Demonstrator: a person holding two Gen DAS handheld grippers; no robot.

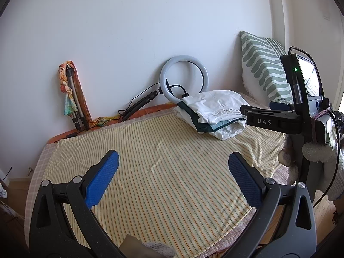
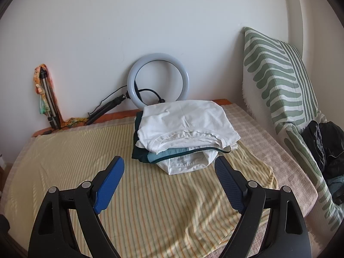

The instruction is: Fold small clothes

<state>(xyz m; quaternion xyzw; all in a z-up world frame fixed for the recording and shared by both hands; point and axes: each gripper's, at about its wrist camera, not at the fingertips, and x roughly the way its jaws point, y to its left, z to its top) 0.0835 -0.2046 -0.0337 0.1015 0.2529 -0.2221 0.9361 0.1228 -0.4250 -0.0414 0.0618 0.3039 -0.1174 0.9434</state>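
Note:
A stack of folded clothes [image 2: 182,133], white on top with teal and dark green layers under it, lies at the far side of the yellow striped sheet [image 2: 150,193]. It also shows in the left wrist view [image 1: 212,111]. My right gripper [image 2: 169,165] is open and empty, just in front of the stack. My left gripper [image 1: 174,161] is open and empty above the bare striped sheet [image 1: 161,172]. The right gripper's body [image 1: 279,120] shows at the right of the left wrist view.
A ring light [image 2: 158,81] on a small tripod leans on the wall behind the stack. A folded tripod with a colourful cloth [image 2: 46,94] stands at the left. A green-striped pillow [image 2: 277,79] leans at the right, with dark clothes [image 2: 326,146] beside it.

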